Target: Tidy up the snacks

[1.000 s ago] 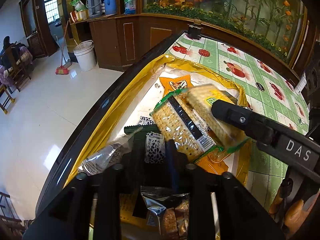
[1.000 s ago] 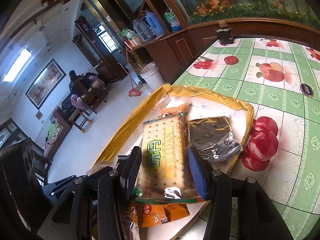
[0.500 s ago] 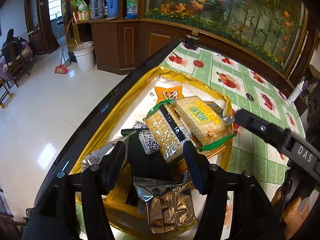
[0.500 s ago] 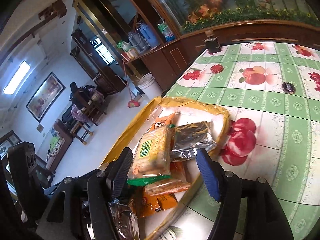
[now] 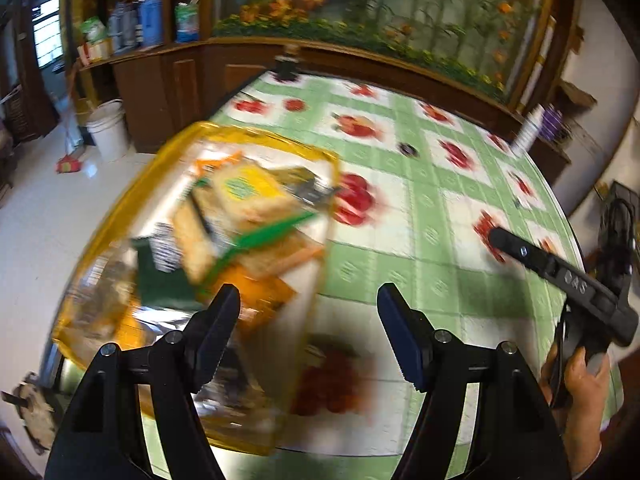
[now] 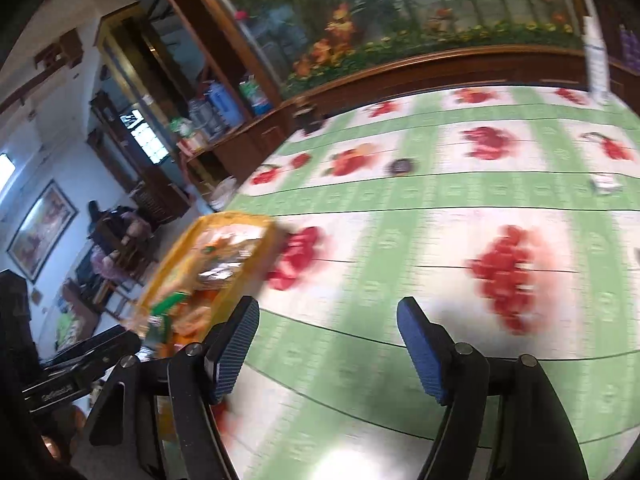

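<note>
A yellow-rimmed tray (image 5: 100, 232) at the table's left edge holds a heap of snacks: cracker packs (image 5: 248, 196), an orange pouch (image 5: 260, 292) and silver foil packs (image 5: 160, 320), all blurred. My left gripper (image 5: 308, 320) hangs over the tray's right rim, jaws opening, nothing between them. My right gripper (image 6: 326, 340) is over bare tablecloth to the right of the tray (image 6: 168, 264), jaws also opening and empty. The right gripper's body (image 5: 560, 276) shows at the right of the left wrist view, held by a hand (image 5: 576, 380).
The table carries a green-and-white cloth with red fruit prints (image 6: 504, 276). A small dark round thing (image 5: 408, 149) lies mid-table. A white bottle (image 5: 528, 130) stands at the far right edge. A wooden cabinet (image 5: 180, 92) and a white bucket (image 5: 108, 128) stand beyond the table.
Both grippers let go of their cracker packs, which now lie in the tray. Both jaws widened and both grippers swung right, away from the tray, the right one farther.
</note>
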A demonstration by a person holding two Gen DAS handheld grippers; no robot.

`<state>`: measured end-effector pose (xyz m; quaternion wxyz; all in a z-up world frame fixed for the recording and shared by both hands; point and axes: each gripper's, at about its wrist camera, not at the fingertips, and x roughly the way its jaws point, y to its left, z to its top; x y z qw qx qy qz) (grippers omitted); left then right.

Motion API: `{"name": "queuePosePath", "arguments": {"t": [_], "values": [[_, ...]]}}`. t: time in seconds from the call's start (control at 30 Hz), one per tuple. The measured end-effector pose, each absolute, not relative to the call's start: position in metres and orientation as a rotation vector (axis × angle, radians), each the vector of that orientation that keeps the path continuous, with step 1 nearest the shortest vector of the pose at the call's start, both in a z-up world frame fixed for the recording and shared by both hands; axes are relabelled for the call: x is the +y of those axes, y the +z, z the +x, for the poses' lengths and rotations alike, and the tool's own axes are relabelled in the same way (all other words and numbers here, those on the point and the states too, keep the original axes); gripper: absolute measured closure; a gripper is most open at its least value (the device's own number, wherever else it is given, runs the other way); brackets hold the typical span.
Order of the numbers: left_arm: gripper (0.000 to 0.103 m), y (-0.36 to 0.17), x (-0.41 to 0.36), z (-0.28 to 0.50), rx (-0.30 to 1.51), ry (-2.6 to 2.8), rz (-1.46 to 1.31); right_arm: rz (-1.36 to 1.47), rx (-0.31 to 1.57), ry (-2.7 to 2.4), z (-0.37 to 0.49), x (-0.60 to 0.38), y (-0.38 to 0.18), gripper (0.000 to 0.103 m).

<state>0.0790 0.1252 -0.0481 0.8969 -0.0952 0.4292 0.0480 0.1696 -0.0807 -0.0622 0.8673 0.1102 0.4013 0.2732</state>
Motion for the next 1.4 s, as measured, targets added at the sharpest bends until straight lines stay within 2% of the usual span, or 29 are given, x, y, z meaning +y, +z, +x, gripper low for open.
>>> {"name": "queuePosePath", "arguments": {"t": [0.3,0.43,0.9,0.93,1.0,1.03,1.07,1.4], "values": [[0.032,-0.092,0.042,0.096,1.083,-0.023,-0.067,0.199,0.835,0.286,0.200,-0.188,-0.080,0.028],[0.032,-0.101,0.024,0.100,1.101,-0.028,0.002,0.165,0.842,0.203,0.232,-0.216,-0.085,0.028],[0.031,-0.108,0.042,0.110,1.095,0.000,-0.022,0.012,0.908,0.122,0.333,-0.224,-0.103,0.031],[0.031,-0.108,0.043,0.110,1.094,0.004,-0.027,0.007,0.928,0.125,0.338,-0.223,-0.106,0.034],[0.031,-0.108,0.046,0.110,1.093,0.006,-0.035,-0.023,0.924,0.119,0.340,-0.220,-0.106,0.053],[0.031,-0.108,0.046,0.110,1.093,0.008,-0.034,-0.045,0.924,0.113,0.340,-0.218,-0.106,0.057],[0.031,-0.107,0.046,0.109,1.093,0.009,-0.033,-0.047,0.921,0.118,0.340,-0.218,-0.105,0.068],[0.031,-0.106,0.051,0.092,1.085,0.033,-0.017,-0.031,0.902,0.311,0.262,-0.175,-0.096,0.070]]}}
